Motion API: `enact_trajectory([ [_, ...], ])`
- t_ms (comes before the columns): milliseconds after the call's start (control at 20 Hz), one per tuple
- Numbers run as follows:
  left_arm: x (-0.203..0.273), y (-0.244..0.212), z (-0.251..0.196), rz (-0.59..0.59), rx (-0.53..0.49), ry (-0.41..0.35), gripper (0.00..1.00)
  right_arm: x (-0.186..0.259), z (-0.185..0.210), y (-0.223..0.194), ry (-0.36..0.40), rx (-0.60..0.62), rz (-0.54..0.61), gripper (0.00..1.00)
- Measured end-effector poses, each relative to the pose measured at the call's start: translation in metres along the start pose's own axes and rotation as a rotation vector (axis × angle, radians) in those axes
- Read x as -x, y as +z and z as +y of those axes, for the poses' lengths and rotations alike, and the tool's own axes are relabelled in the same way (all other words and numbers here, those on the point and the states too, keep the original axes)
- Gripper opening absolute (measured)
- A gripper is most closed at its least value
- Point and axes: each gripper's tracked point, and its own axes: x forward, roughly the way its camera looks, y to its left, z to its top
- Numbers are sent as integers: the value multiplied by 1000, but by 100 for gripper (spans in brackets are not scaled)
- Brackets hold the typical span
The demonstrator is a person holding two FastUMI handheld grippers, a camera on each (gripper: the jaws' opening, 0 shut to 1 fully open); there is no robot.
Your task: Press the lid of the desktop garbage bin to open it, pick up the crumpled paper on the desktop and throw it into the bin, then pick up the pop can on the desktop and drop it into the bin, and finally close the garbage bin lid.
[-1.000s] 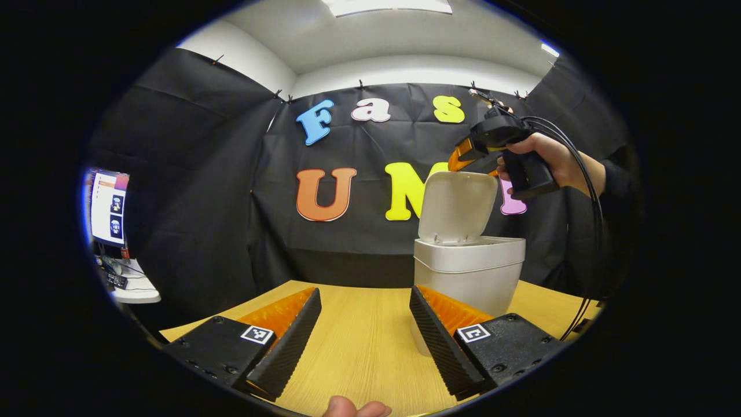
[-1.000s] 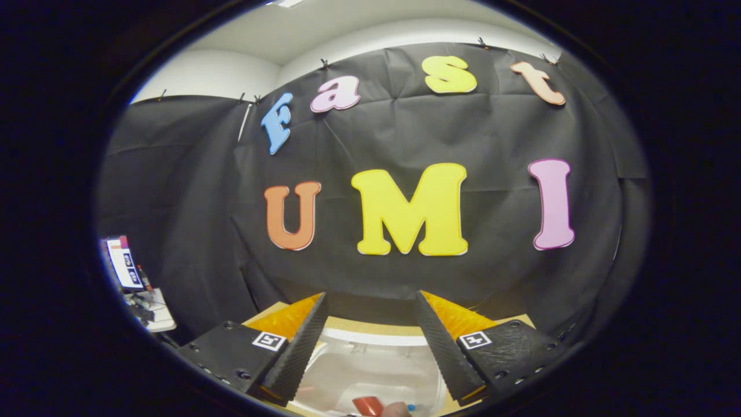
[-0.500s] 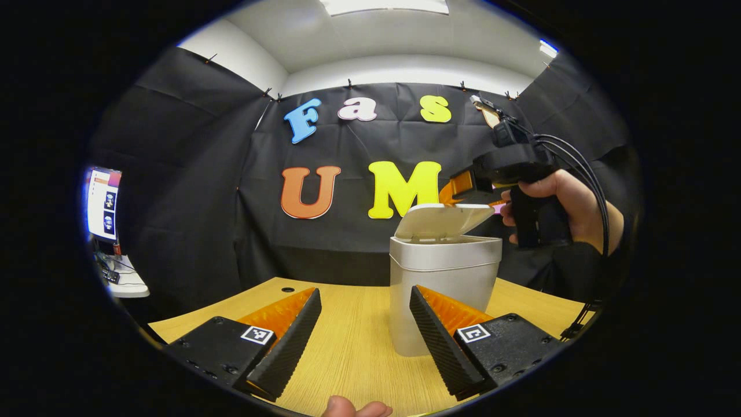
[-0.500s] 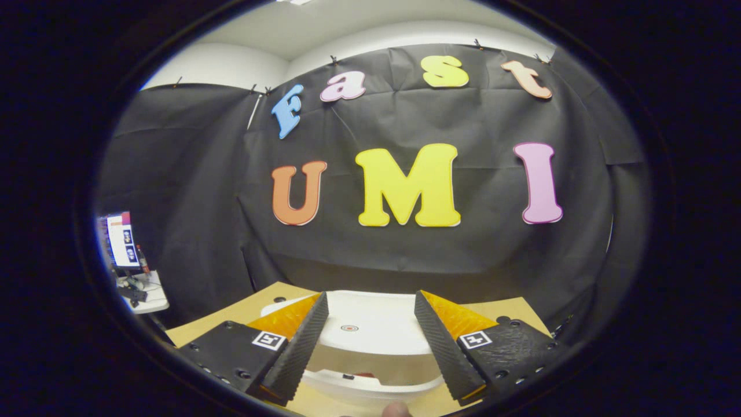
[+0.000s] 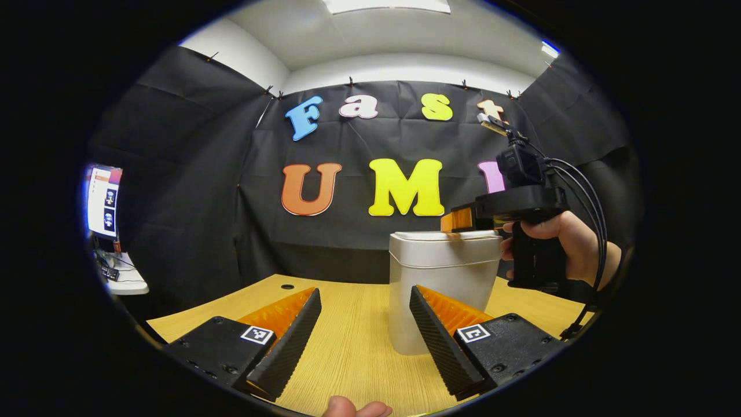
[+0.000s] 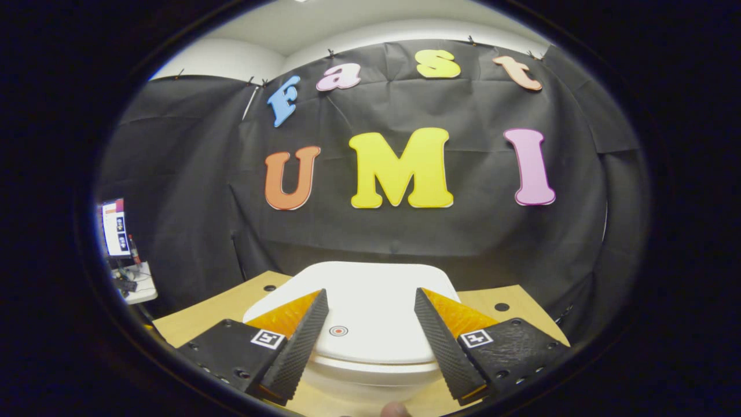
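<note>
The garbage bin [image 5: 443,289] is a pale, off-white plastic tub with rounded corners, standing upright on the light wooden desktop [image 5: 353,341] toward its far right part, in front of the black cloth wall. Its lid [image 6: 370,307] is down and lies flat on the rim, a smooth white panel with rounded corners and a small round red-ringed mark [image 6: 338,330] near its front edge. In the left gripper view a thin seam runs round the body just under the lid, and the body narrows slightly toward its base.
</note>
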Motion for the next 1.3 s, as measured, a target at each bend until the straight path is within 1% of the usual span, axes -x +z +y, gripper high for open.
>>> enact_trajectory([
  [150,0,-1,-2,1,9,-5,99,-2,-1,-3,-7,-8,-2,94],
  [250,-3,-2,-6,2,11,-10,99,-4,0,-10,-10,54,3,94],
  [300,-4,-2,-7,3,13,-15,99,-4,-1,-11,-6,49,6,95],
  [350,-4,-3,-9,4,14,-20,99,-4,3,-16,17,23,16,95],
  [400,-5,-3,-11,5,15,-23,99,-3,3,-16,25,20,1,91],
  [450,-4,-4,-14,6,15,-27,99,-4,3,-17,26,25,1,84],
  [500,-5,-5,-14,9,16,-29,99,-4,2,-16,25,27,6,83],
  [550,-5,-5,-15,10,19,-31,99,-4,3,-19,26,33,17,84],
  [650,-4,-3,-15,2,23,-26,99,0,2,-8,26,-9,-45,83],
  [700,-5,-2,-15,-7,25,-23,99,1,4,-1,32,-6,-94,82],
  [800,-9,-2,-13,-6,23,-13,99,3,5,-1,36,15,-134,80],
  [900,-12,1,-11,-9,7,3,99,8,1,3,29,8,-149,94],
  [950,-13,4,-12,-17,2,8,92,9,-1,3,26,0,-154,98],
  [1000,-13,8,-13,-27,0,13,99,16,-1,6,28,-9,-163,98],
  [1150,-21,15,-16,-49,-4,22,99,44,-6,19,39,0,-232,98],
  [1300,-26,23,-22,-70,-10,27,99,83,-23,19,0,64,-316,98],
])
